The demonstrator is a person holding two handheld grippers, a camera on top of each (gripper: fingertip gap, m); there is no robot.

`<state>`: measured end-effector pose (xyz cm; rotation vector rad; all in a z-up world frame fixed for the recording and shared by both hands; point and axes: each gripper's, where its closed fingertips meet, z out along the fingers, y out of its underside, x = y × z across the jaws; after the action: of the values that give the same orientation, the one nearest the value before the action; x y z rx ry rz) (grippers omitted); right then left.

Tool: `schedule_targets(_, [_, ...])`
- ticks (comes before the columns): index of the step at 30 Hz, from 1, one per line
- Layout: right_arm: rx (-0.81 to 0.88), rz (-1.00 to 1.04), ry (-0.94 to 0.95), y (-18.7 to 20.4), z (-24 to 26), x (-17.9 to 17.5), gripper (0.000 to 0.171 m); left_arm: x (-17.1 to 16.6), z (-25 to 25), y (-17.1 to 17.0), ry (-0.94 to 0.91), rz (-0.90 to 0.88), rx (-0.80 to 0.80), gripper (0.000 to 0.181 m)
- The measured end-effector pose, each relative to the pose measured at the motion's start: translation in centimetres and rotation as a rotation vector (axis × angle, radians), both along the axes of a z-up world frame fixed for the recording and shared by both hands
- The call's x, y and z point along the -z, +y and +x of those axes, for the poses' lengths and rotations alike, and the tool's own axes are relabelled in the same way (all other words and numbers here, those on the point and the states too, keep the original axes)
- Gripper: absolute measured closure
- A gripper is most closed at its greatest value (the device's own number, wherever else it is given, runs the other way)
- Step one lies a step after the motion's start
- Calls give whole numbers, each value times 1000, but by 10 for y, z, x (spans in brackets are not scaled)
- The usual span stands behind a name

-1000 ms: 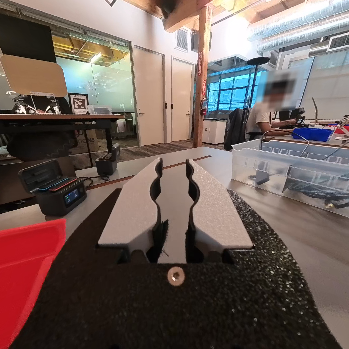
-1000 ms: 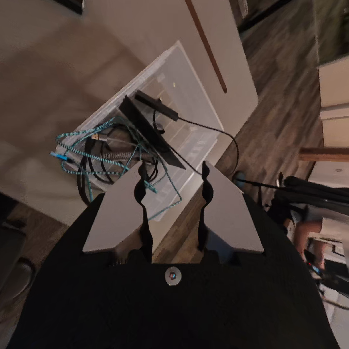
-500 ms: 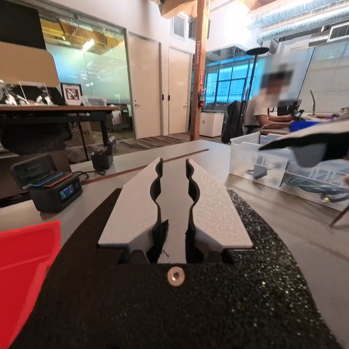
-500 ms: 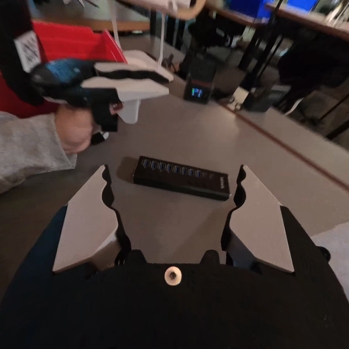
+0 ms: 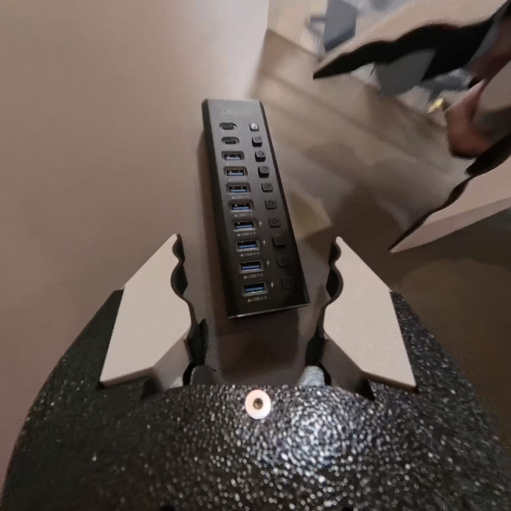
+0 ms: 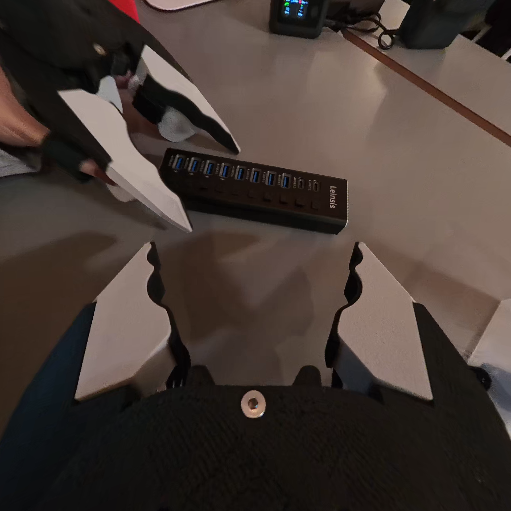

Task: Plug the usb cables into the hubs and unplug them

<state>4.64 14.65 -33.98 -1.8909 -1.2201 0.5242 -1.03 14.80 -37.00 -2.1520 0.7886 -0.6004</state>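
Observation:
A long black USB hub (image 5: 249,207) lies flat on the grey table, with a row of blue ports and a row of small buttons; nothing is plugged into it. My left gripper (image 5: 255,239) is open and empty, tilted down over the hub's near end, one finger on each side of it. In the right wrist view the hub (image 6: 254,190) lies crosswise, and the left gripper (image 6: 213,190) straddles its left end. My right gripper (image 6: 253,244) is open and empty, just short of the hub's long side. It also shows blurred in the left wrist view (image 5: 414,138). No cable is clearly visible.
A dark charging case with a lit screen (image 6: 296,16) and a black box with a cord (image 6: 431,25) stand at the table's far side. A brown strip (image 6: 442,91) crosses the table (image 6: 359,124). A pale bin corner (image 6: 497,331) is at the right.
My left gripper has tipped down from facing the room to over the hub and has opened wide. My right gripper, still open, has come closer to the hub.

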Motion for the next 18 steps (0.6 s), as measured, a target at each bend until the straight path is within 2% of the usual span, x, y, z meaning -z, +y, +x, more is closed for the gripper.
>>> schedule_targets(1, [-5, 10, 1, -3, 1, -1, 38, 3, 0, 0, 43, 17, -4, 83])
schedule_targets(3, [-19, 31, 14, -9, 1, -3, 40, 5, 3, 0, 81, 42, -20, 101])
schedule_targets(6, [-28, 49, 34, -14, 0, -3, 43, 8, 4, 0, 151, 74, -23, 107])
schedule_targets(10, [-57, 65, 6, -20, -1, -1, 47, 8, 4, -1, 149, 68, -27, 113])
schedule_targets(11, [-67, 68, -27, -21, 1, -1, 48, 8, 2, -1, 148, 66, -26, 121])
schedule_targets(14, [-136, 99, -156, -25, 5, -5, 61, 6, 5, -2, 153, 111, 46, 121])
schedule_targets(18, [-250, 172, -382, -15, 14, -16, 63, -3, 14, -8, 295, 354, 235, 123])
